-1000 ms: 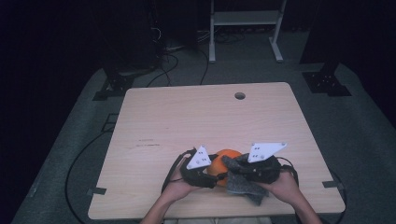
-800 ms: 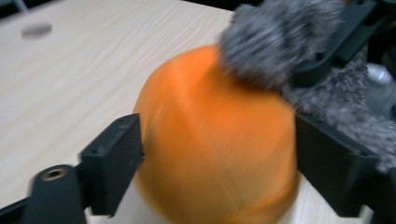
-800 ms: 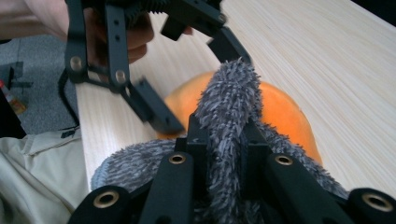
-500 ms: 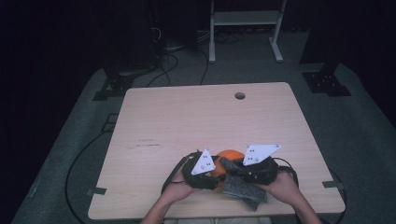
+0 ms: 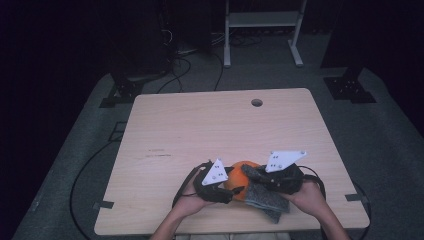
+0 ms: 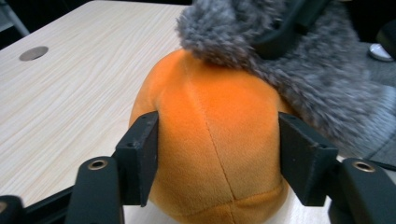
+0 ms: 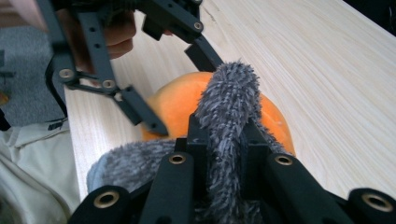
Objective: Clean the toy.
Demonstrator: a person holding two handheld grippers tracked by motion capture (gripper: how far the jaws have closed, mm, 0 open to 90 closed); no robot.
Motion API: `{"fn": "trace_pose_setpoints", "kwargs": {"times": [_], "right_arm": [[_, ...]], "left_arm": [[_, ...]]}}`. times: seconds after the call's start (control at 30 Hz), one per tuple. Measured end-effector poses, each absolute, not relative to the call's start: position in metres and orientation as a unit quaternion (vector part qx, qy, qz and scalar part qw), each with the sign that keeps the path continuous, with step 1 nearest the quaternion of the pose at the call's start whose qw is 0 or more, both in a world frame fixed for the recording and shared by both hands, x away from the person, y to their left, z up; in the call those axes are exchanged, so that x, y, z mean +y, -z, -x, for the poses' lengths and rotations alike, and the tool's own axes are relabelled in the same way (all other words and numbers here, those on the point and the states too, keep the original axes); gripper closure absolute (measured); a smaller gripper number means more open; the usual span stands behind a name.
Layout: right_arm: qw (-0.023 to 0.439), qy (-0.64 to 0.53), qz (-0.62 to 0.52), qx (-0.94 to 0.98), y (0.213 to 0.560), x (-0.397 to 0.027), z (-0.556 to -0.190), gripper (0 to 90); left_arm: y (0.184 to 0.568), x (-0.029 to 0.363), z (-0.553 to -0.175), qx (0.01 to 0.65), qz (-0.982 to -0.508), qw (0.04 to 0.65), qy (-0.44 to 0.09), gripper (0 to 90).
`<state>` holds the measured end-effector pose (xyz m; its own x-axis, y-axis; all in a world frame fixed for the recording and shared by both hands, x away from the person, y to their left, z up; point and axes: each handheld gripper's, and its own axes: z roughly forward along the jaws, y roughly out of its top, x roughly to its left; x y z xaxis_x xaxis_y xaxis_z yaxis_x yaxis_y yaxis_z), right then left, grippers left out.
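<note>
the right claw is pinched tight on a fold of grey fuzzy cloth (lower centre of its view). the left claw, jaws just widened, straddles the orange plush ball, pads against its sides, low on the bench.

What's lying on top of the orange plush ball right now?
A grey fuzzy cloth drapes over the top of the orange plush ball, pinched by the right gripper. The cloth covers the ball's far side.
</note>
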<state>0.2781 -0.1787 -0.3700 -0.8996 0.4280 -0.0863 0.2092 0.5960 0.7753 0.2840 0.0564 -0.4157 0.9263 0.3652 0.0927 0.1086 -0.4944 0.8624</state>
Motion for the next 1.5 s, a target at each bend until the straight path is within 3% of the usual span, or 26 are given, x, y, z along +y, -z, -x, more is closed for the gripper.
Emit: {"fn": "trace_pose_setpoints", "kwargs": {"times": [0.1, 0.2, 0.37, 0.5, 0.6, 0.67, 0.77, 0.9, 0.93, 1.1, 1.2, 1.33, 1.5], "right_arm": [[0.121, -0.426, -0.168, 0.881, 0.370, -0.171, -0.273, 77.9], [0.122, -0.420, -0.149, 0.887, 0.371, -0.162, -0.271, 77.9], [0.146, -0.401, -0.189, 0.884, 0.372, -0.185, -0.281, 78.0], [0.134, -0.414, -0.198, 0.878, 0.376, -0.188, -0.281, 78.0], [0.113, -0.437, -0.166, 0.877, 0.374, -0.175, -0.274, 77.9], [0.119, -0.427, -0.162, 0.881, 0.374, -0.172, -0.275, 78.0], [0.133, -0.409, -0.188, 0.883, 0.378, -0.182, -0.282, 78.1], [0.125, -0.417, -0.207, 0.876, 0.386, -0.184, -0.284, 78.0], [0.116, -0.425, -0.198, 0.876, 0.386, -0.180, -0.283, 78.0], [0.111, -0.415, -0.180, 0.885, 0.387, -0.172, -0.281, 78.1], [0.121, -0.403, -0.212, 0.882, 0.393, -0.188, -0.288, 78.1], [0.112, -0.416, -0.209, 0.878, 0.395, -0.184, -0.285, 77.8], [0.099, -0.430, -0.195, 0.876, 0.392, -0.176, -0.284, 77.9]], "left_arm": [[0.415, 0.051, -0.280, 0.123, -0.857, 0.480, -0.145, 29.6], [0.415, 0.053, -0.277, 0.113, -0.862, 0.468, -0.160, 33.5], [0.417, 0.059, -0.281, 0.122, -0.861, 0.470, -0.153, 36.6], [0.415, 0.053, -0.283, 0.131, -0.857, 0.481, -0.127, 24.3], [0.416, 0.056, -0.283, 0.133, -0.858, 0.478, -0.136, 30.2], [0.418, 0.061, -0.285, 0.136, -0.860, 0.472, -0.138, 35.6], [0.421, 0.071, -0.291, 0.153, -0.857, 0.476, -0.126, 36.4], [0.417, 0.066, -0.294, 0.174, -0.848, 0.491, -0.096, 17.9], [0.416, 0.063, -0.293, 0.174, -0.847, 0.494, -0.094, 17.3], [0.422, 0.071, -0.293, 0.168, -0.854, 0.480, -0.112, 32.5], [0.424, 0.078, -0.296, 0.177, -0.851, 0.485, -0.101, 32.3], [0.422, 0.067, -0.294, 0.175, -0.853, 0.481, -0.101, 20.3], [0.425, 0.076, -0.295, 0.174, -0.858, 0.471, -0.110, 32.6]]}}
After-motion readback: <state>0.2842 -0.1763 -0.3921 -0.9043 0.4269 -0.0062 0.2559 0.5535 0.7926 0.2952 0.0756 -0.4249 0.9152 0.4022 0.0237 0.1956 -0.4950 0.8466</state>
